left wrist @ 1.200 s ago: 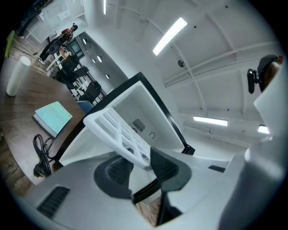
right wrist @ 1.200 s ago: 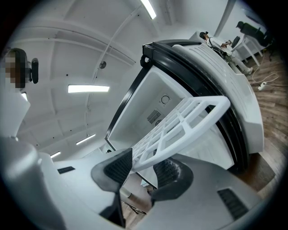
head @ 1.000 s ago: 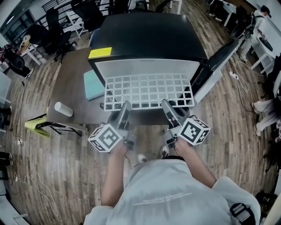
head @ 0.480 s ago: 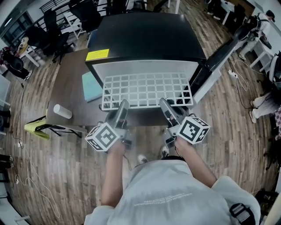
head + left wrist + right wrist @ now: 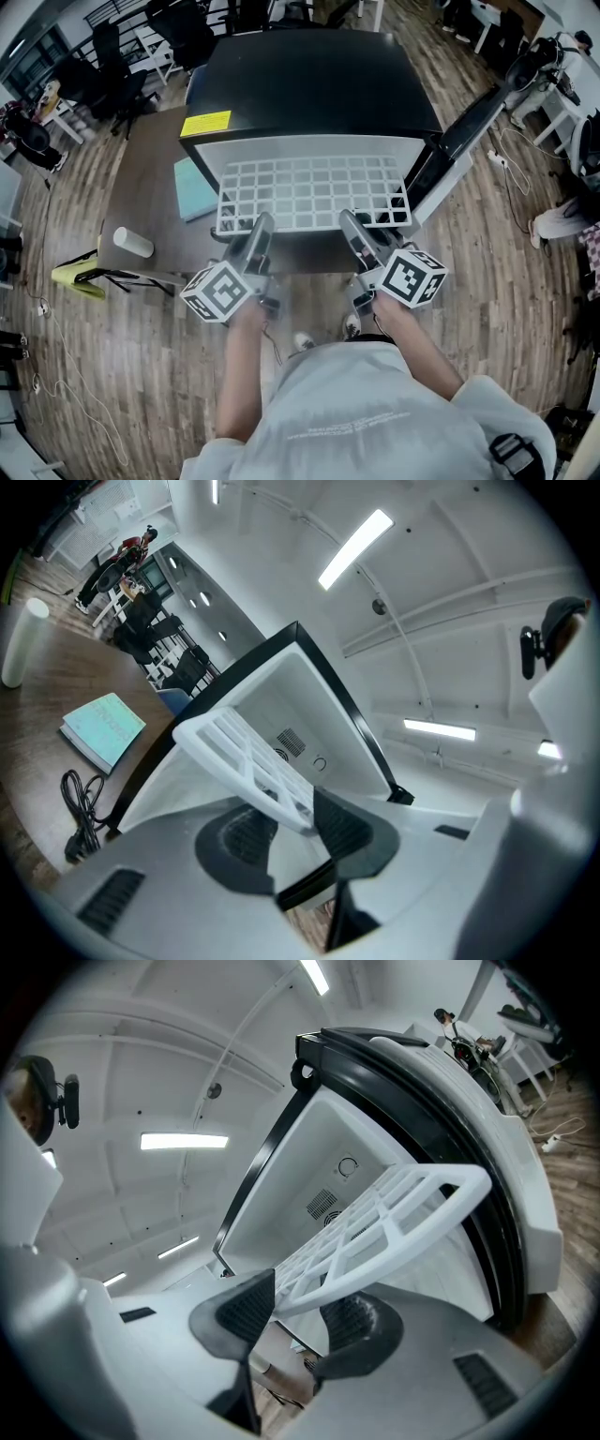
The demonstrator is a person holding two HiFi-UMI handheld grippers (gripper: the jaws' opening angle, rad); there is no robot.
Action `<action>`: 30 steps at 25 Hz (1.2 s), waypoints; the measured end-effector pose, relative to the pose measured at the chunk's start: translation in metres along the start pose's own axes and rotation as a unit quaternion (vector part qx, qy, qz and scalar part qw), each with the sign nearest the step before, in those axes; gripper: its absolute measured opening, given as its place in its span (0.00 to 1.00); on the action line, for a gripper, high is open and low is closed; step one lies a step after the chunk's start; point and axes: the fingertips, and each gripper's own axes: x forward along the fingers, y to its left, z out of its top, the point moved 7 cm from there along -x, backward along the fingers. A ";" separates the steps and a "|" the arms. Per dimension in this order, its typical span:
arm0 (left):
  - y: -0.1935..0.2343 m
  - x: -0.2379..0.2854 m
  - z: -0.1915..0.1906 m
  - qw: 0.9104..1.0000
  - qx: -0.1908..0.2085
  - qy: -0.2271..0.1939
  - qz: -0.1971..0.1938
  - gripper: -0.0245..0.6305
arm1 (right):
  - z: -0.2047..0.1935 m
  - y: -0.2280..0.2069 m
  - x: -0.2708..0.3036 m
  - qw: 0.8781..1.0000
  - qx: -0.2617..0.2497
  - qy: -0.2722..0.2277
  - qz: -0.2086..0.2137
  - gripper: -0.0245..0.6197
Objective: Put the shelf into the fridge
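shelf [image 5: 314, 192] is clasped at its near edge by left gripper [image 5: 262, 224] and right gripper [image 5: 346, 221], spaced apart so it can be fed level into the fridge [image 5: 309, 89] ahead.

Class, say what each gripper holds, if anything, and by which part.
Both the left gripper and the right gripper hold the white shelf by its near front edge, one towards each end.

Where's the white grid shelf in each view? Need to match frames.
Head view: shelf at centre, sticking out of the fridge mouth.
Left gripper view: shelf at centre, slanting down-right into the jaws.
Right gripper view: shelf centre-right, slanting down-left into the jaws.
Shared landmark: the fridge's black-rimmed white cavity.
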 end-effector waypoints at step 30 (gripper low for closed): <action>0.010 0.002 0.001 0.999 0.026 0.013 -0.037 0.27 | 0.005 -0.010 -0.004 0.999 -0.027 -0.006 -0.040 0.31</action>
